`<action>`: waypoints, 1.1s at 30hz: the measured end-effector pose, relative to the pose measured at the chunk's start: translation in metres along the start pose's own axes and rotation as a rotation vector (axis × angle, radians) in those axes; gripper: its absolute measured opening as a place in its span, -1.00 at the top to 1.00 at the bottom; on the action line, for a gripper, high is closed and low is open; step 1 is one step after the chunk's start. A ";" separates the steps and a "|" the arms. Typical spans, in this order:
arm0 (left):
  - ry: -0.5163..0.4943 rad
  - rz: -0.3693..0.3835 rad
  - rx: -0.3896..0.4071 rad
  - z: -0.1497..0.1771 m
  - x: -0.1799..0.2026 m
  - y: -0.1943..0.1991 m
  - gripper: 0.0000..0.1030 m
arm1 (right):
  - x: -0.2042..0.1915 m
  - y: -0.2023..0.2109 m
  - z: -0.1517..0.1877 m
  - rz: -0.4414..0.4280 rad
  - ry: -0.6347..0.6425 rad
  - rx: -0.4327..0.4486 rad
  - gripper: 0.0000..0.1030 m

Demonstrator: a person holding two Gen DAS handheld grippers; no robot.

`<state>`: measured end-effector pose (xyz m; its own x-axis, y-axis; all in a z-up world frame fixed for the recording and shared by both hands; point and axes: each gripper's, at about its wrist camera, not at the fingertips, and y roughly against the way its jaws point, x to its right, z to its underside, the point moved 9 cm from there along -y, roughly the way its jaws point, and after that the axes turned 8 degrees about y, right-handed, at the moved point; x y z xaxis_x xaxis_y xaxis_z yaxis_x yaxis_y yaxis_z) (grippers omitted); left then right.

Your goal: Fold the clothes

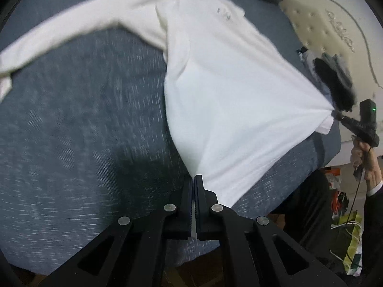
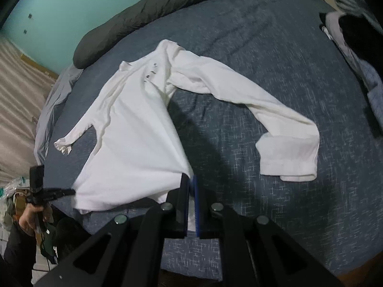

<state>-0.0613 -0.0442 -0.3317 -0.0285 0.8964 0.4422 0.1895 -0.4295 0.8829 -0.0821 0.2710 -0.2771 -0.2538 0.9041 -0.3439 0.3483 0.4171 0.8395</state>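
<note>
A white long-sleeved shirt point(image 1: 227, 83) point(image 2: 134, 131) lies spread on the blue-grey bed cover point(image 1: 83, 119) point(image 2: 263, 47), its hem lifted and stretched between both grippers. In the left wrist view, my left gripper point(image 1: 194, 179) is shut on one hem corner. The right gripper point(image 1: 334, 113) pinches the other corner at the far right, held by a hand point(image 1: 366, 162). The right wrist view shows my right gripper point(image 2: 190, 179) shut on its hem corner and the left gripper point(image 2: 73, 192) at the lower left. One sleeve point(image 2: 287, 157) lies out to the right, doubled back at the cuff.
A dark rolled duvet point(image 2: 143, 12) lies along the far side of the bed. A pile of dark and grey clothes point(image 1: 335, 83) point(image 2: 354, 47) sits near the cream headboard point(image 1: 335, 24). Bags and clutter point(image 1: 352, 239) are on the floor beside the bed.
</note>
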 end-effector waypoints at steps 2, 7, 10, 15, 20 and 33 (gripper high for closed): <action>-0.006 0.004 0.034 -0.003 -0.002 0.025 0.98 | -0.005 0.009 -0.004 -0.008 0.007 0.007 0.93; -0.022 0.002 0.106 -0.024 0.004 0.070 0.98 | -0.023 0.029 -0.008 -0.034 0.049 0.005 0.93; -0.032 -0.006 0.118 -0.032 0.006 0.084 0.98 | -0.029 0.025 0.001 -0.028 0.085 -0.028 0.93; -0.019 -0.033 0.042 -0.017 -0.003 0.039 0.97 | -0.012 -0.013 0.030 0.015 0.046 -0.120 0.93; 0.030 -0.028 -0.008 -0.008 -0.010 0.001 0.97 | 0.011 -0.038 0.046 0.031 -0.025 -0.119 0.93; 0.108 0.001 -0.009 -0.009 -0.025 -0.004 0.33 | 0.035 -0.061 0.037 0.078 -0.036 -0.090 0.93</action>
<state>-0.0706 -0.0661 -0.3451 -0.1337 0.8795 0.4568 0.1810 -0.4315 0.8838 -0.0788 0.2807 -0.3561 -0.1960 0.9369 -0.2895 0.2832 0.3367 0.8980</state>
